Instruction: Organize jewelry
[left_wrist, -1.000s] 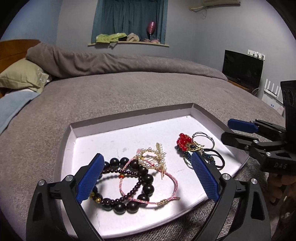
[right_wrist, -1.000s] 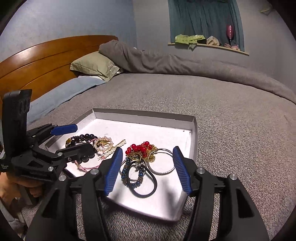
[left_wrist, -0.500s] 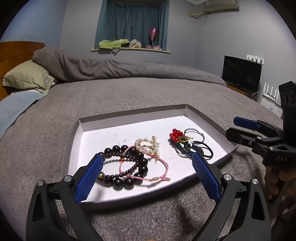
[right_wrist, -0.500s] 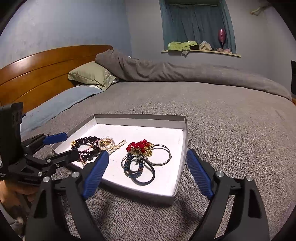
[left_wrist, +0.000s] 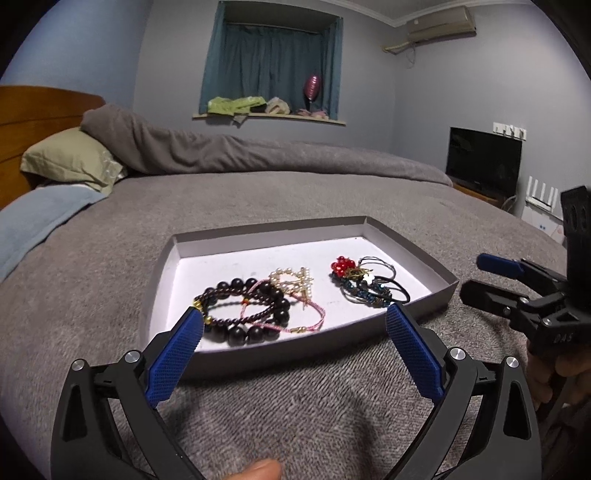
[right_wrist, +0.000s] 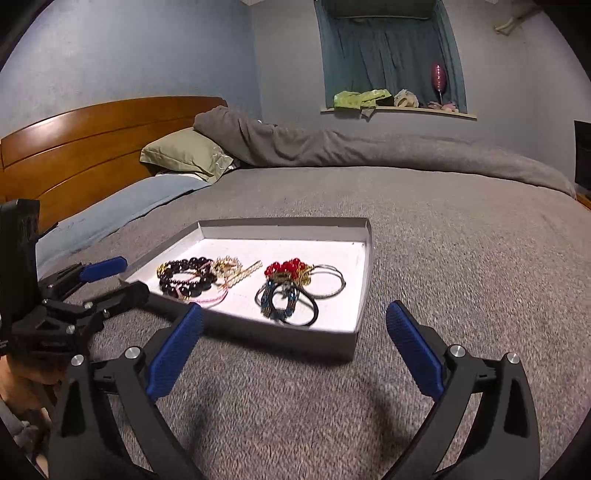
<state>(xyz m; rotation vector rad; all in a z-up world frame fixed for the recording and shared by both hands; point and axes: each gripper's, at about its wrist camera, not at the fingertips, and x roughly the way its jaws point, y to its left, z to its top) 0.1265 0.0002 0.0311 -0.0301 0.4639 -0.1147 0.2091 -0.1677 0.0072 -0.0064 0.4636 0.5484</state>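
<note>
A shallow white tray (left_wrist: 273, 226) (right_wrist: 295, 338) lies on the grey bedspread. Its left half holds a dark bead bracelet (left_wrist: 240, 334) (right_wrist: 173, 266), a pink cord bracelet (left_wrist: 314, 314) and a pearl clip (left_wrist: 291, 278). On the right lie a red bead piece (left_wrist: 343, 266) (right_wrist: 284, 266), blue-beaded bands and black hair ties (left_wrist: 369, 291) (right_wrist: 284, 308). My left gripper (left_wrist: 293, 314) (right_wrist: 123, 277) stands open just short of the tray's near edge, holding nothing. My right gripper (right_wrist: 294, 309) (left_wrist: 484, 278) hangs before the near right corner; its jaws are opening, with nothing between them.
The grey blanket (right_wrist: 461, 258) spreads wide around the tray. A green pillow (left_wrist: 70, 162) and a wooden headboard (right_wrist: 92, 133) stand at the back left, a dark screen (left_wrist: 484, 166) at the right. A fingertip (left_wrist: 264, 469) shows at the bottom edge.
Both grippers have drawn back from over the tray to the blanket in front of it. The right jaws have spread much wider. The jewellery has stayed in the tray.
</note>
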